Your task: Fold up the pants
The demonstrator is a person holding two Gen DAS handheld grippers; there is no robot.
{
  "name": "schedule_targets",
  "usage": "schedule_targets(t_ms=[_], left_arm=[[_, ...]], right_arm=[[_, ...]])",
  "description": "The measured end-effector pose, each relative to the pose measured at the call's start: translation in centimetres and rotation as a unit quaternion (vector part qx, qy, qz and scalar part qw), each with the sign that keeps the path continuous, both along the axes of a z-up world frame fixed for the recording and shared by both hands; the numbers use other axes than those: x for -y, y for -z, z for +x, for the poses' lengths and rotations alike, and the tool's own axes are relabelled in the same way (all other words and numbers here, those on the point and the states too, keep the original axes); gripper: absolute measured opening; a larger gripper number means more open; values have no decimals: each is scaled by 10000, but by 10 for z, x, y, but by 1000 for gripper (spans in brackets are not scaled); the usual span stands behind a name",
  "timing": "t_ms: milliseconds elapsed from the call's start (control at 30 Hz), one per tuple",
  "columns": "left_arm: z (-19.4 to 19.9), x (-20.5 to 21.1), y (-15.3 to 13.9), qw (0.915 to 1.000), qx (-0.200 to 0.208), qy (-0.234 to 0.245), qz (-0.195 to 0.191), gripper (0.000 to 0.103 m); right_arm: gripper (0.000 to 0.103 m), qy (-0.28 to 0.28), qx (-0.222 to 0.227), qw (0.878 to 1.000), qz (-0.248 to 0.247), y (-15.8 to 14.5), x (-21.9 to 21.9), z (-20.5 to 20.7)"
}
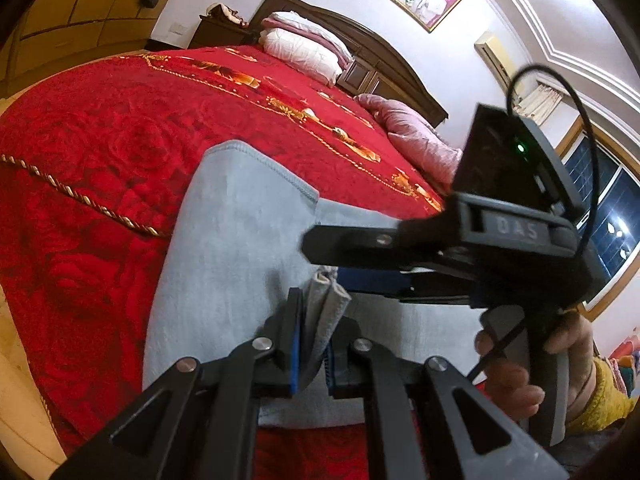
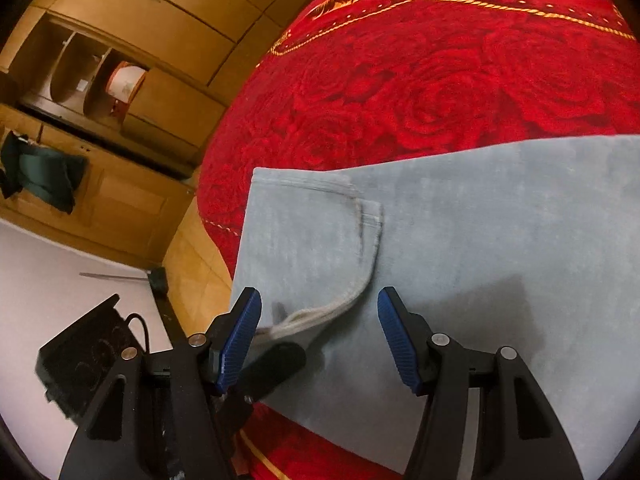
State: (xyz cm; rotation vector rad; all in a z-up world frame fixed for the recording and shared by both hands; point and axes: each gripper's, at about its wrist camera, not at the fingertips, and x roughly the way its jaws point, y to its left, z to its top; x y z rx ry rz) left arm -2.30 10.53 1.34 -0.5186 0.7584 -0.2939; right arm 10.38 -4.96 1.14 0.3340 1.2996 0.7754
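While left tongs [image 1: 314,344] pinch pants [image 1: 236,240], right tongs [image 2: 320,336] gape.

The left gripper [image 1: 314,340] pinches a bunched edge of the grey pants [image 1: 236,248], which lie flat on the red bedspread [image 1: 120,120]. Just beside the pants, to their right, a hand [image 1: 516,376] holds the right gripper [image 1: 320,246] low over the cloth. Beyond the pants, pillows [image 1: 304,46] are stacked against the dark headboard [image 1: 380,56].

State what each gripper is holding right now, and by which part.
The left gripper is shut on the grey pants, pinching a bunched fold at their near edge. The right gripper is open above the pants, holding nothing.
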Motion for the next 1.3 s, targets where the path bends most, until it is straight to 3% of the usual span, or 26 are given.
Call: schedule_targets(t_ms=[133, 233, 300, 367, 567, 667, 767, 1000, 1300], left_arm=[[-2, 1, 0, 10000, 9, 40, 40, 9], [-4, 2, 0, 10000, -13, 43, 63, 11], [-4, 3, -1, 9999, -71, 19, 98, 13], [-3, 4, -2, 9998, -105, 33, 143, 25], [-13, 6, -25, 9990, -14, 133, 432, 64], [-21, 3, -40, 9982, 84, 72, 591, 74], [-27, -1, -50, 9979, 93, -23, 634, 80], [-29, 4, -70, 9911, -80, -215, 1309, 87], [-18, 18, -72, 9906, -309, -29, 1331, 89]], right_arm=[[57, -3, -64, 10000, 8, 3, -10, 2], [40, 23, -24, 10000, -45, 5, -14, 1], [18, 57, 57, 9999, -93, 5, -16, 1], [8, 86, 124, 9998, -90, 4, -13, 2], [6, 172, 474, 9985, 219, -16, 5, -6], [6, 144, 739, 9967, 305, -32, 8, -11], [6, 85, 1013, 9943, 323, -48, 14, -19], [6, 242, 1402, 9895, 263, -75, 50, -33], [6, 706, 1696, 9825, 318, -97, 101, -49]])
